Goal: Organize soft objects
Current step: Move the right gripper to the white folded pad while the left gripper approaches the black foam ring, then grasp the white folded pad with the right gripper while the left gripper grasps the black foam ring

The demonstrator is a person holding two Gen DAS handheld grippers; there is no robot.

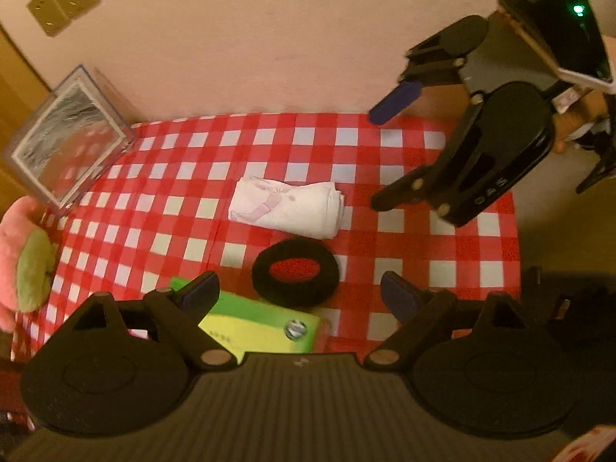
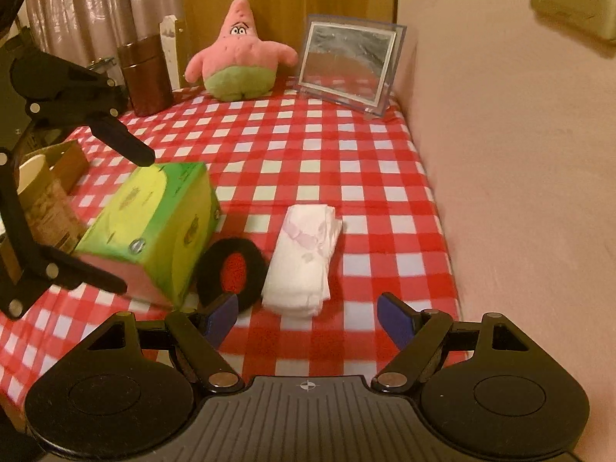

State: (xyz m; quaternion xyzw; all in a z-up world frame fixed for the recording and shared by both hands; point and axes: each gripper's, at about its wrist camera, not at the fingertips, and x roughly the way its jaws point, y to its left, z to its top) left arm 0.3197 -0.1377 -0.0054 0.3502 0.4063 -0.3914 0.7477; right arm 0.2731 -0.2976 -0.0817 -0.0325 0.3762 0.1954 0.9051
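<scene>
1. Folded white cloth lies mid-table on the checked cloth, black hair band just beside it.
2. Green tissue box touches the band — pink plush and mirror stand behind.
3. Both grippers, left gripper and right gripper, hover wide open, holding nothing.

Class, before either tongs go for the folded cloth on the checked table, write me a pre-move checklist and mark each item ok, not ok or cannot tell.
1. Right tongs open and holding nothing: ok.
2. Left tongs open and holding nothing: ok.
3. Folded white cloth lies free, nothing on top of it: ok.
4. Black hair scrunchie clear of the cloth: cannot tell, they lie very close together.
5. Green tissue box out of the way: not ok, it sits against the scrunchie beside the cloth.
6. Where the soft things should go: cannot tell. The pink star plush stands at the far end.
</scene>
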